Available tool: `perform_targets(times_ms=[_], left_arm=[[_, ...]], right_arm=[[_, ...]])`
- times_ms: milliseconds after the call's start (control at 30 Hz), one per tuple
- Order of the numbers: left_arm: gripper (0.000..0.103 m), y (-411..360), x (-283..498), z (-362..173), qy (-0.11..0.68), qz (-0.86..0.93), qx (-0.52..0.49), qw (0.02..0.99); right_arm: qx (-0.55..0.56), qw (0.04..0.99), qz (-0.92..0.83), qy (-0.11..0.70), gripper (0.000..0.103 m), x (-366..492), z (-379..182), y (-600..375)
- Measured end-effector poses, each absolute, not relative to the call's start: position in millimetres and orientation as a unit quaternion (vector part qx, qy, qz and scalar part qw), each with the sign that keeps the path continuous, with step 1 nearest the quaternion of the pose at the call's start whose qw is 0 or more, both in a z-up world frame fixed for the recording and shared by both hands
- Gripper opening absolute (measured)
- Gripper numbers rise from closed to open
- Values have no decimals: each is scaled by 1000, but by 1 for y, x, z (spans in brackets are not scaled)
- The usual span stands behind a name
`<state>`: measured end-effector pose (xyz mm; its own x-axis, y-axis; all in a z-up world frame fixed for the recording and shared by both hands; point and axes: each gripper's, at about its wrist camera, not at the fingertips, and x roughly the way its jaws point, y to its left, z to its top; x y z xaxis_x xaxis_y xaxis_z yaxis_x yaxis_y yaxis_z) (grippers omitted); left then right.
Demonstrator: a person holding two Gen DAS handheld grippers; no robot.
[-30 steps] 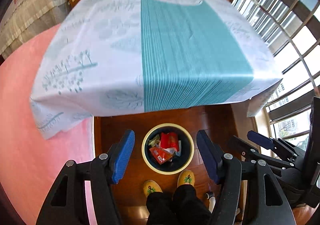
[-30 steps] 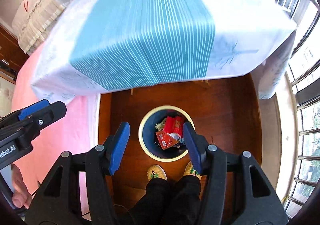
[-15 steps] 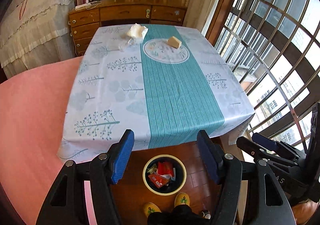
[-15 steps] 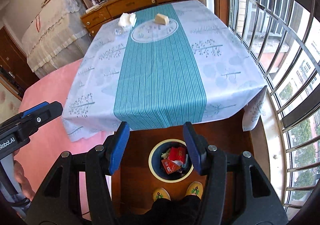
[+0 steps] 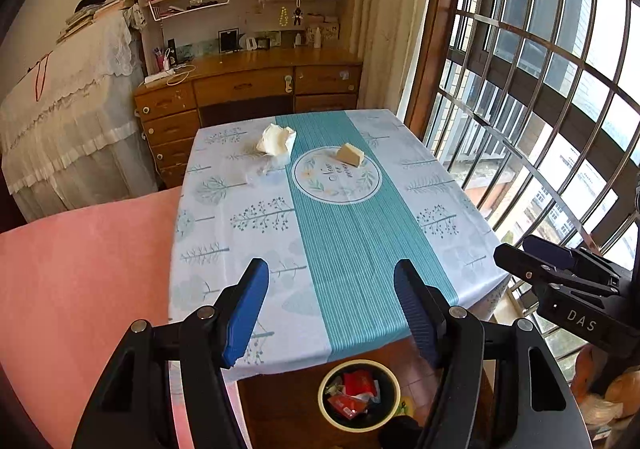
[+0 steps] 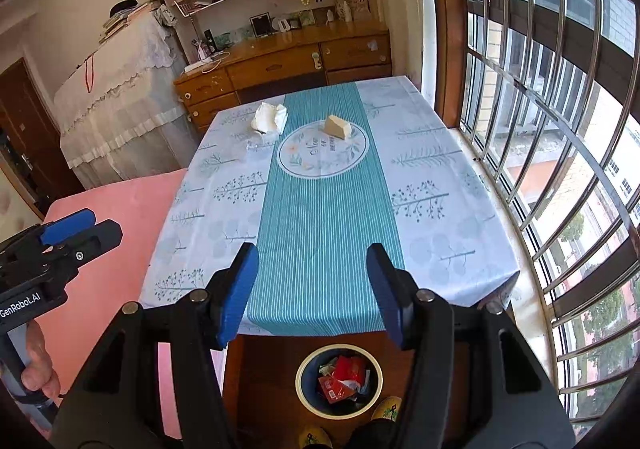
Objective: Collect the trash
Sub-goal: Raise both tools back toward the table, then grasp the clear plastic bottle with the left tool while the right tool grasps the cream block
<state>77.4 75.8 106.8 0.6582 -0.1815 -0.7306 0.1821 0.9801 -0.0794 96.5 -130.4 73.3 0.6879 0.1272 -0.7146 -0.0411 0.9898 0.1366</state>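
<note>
Both claws spread wide, nothing in either: left gripper (image 5: 328,305), right gripper (image 6: 312,285). Remaining trash sits at the table's far end: crumpled tissue (image 5: 277,140), tan wedge (image 5: 350,154), clear wrapper (image 5: 266,171) just beside the tissue. Bin (image 5: 359,395) on the floor at the near edge. Risks: long reach, tissue collapsing in a pinch, see-through wrapper overlooked.

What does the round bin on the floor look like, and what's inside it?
The round dark-blue bin with a cream-yellow rim stands upright on the brown wooden floor, just past the table's near edge. It looks like plastic and has no lid. Inside lie red snack wrappers and other crumpled scraps, below the rim. Yellow slippers sit beside it; nothing grips it.
</note>
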Motion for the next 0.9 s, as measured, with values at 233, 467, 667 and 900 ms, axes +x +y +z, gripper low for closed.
perform_targets(times_ms=[233, 467, 667, 900], left_arm=[[66, 74, 147, 103, 412, -73, 6, 908], [66, 76, 261, 54, 472, -32, -12, 881], [66, 84, 377, -13, 533, 15, -22, 846], [66, 89, 475, -84, 564, 58, 32, 823]], right_arm=[[42, 911, 71, 404, 53, 177, 70, -140], [12, 890, 117, 440, 54, 312, 26, -155], [-10, 863, 154, 481, 54, 440, -28, -169], [-49, 838, 184, 511, 53, 553, -100, -164]])
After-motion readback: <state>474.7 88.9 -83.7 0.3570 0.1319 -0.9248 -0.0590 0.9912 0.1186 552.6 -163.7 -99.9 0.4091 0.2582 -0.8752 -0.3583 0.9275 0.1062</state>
